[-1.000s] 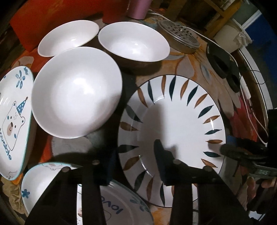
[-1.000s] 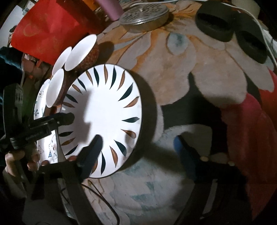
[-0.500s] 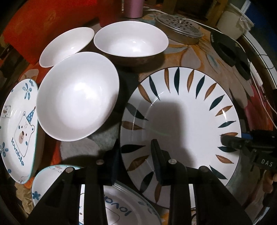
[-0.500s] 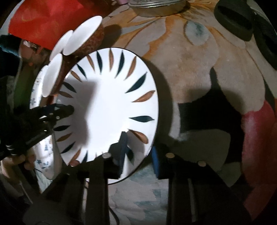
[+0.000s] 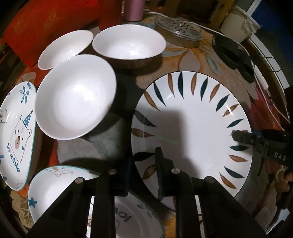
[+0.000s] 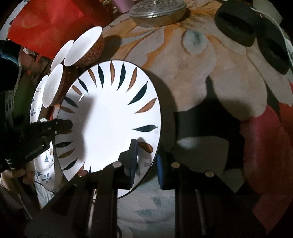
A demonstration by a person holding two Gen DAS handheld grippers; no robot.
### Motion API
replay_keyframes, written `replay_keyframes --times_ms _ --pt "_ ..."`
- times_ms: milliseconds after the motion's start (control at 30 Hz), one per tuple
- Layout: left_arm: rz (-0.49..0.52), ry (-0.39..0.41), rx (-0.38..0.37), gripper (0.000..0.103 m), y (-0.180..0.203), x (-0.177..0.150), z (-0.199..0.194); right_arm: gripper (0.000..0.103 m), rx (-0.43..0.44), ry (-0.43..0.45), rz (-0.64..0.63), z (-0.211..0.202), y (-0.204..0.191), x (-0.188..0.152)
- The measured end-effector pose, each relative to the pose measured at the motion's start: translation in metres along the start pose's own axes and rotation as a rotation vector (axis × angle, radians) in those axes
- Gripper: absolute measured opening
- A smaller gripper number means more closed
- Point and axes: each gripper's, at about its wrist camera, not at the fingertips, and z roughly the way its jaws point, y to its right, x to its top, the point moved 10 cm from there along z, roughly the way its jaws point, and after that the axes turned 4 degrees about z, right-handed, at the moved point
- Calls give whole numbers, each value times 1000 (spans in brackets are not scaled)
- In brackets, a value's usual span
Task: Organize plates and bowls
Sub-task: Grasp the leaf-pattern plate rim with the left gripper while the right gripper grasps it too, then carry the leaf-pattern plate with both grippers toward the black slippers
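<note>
A large white plate with blue and brown leaf marks (image 5: 192,131) (image 6: 109,119) sits on the flowered cloth. My left gripper (image 5: 144,168) straddles its near-left rim; its jaws are closing, with one finger outside and one inside pressing the rim. My right gripper (image 6: 146,163) is closing on the opposite rim the same way, its tip showing in the left wrist view (image 5: 241,137). The plate looks tilted and slightly raised over its shadow. Three white bowls (image 5: 75,97) (image 5: 128,42) (image 5: 66,47) stand beyond it. Bear-print plates (image 5: 16,131) (image 5: 60,181) lie at the left.
A metal perforated lid (image 5: 179,33), a pink cup (image 5: 133,9) and a white container (image 5: 238,27) stand at the back. Black rings (image 6: 236,27) and white cables (image 5: 265,91) lie at the right edge. The flowered cloth (image 6: 210,76) is bare right of the plate.
The right jaws went from wide apart to narrow around the plate's rim. The left jaws also narrowed onto the rim. The plate looms larger and closer in both views.
</note>
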Motion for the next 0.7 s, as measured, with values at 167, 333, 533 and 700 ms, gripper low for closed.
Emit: replay_keyframes --times_ms 167,333,533,700 --pt "28 21 -12 22 16 5 -7 19 -6 36 -8 -13 7 2" --pt "54 28 -35 22 40 11 -9 19 -12 57 1 -27 19 -3" --pt "112 26 -67 22 84 18 -6 18 -23 68 45 -49 51 -13" --pt "179 20 -101 22 137 23 2 18 -44 69 102 -71 93 -25"
